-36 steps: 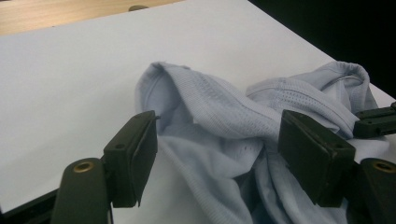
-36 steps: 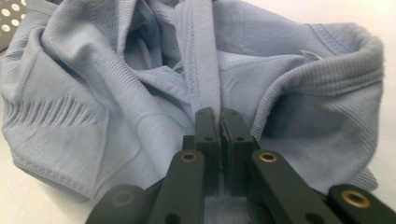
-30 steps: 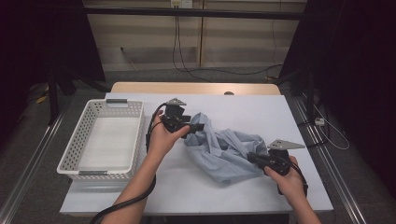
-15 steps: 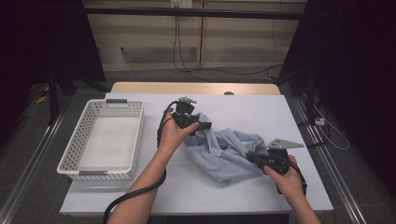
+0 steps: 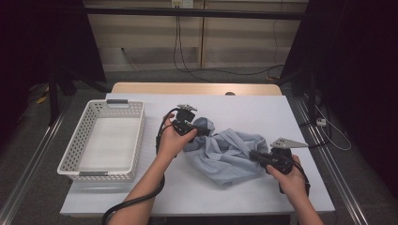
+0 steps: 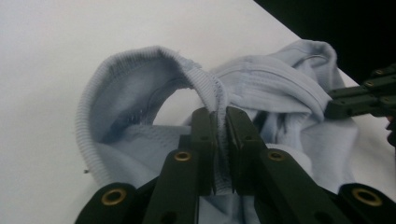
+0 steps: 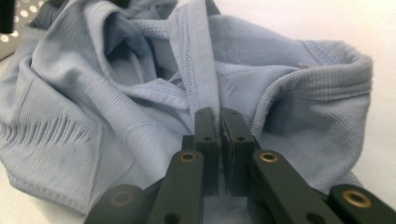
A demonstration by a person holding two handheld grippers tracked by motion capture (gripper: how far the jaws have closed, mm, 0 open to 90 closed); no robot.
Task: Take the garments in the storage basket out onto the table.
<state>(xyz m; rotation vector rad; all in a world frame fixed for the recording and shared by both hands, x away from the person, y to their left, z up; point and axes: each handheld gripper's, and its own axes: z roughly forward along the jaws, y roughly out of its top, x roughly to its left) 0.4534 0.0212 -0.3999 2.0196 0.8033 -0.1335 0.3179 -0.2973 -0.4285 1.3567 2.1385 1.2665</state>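
White desk (image 5: 141, 197) carries a blue shirt (image 5: 230, 154); left gripper (image 5: 202, 131) jaws have just closed on its ribbed hem, right gripper (image 5: 254, 154) jaws pinch a seam.

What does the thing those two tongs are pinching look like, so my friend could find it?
Start at the white table. Right of the white basket lies a crumpled light blue garment with ribbed edges. It is the only soft thing there, pinched at two ends by the left tongs and right tongs.
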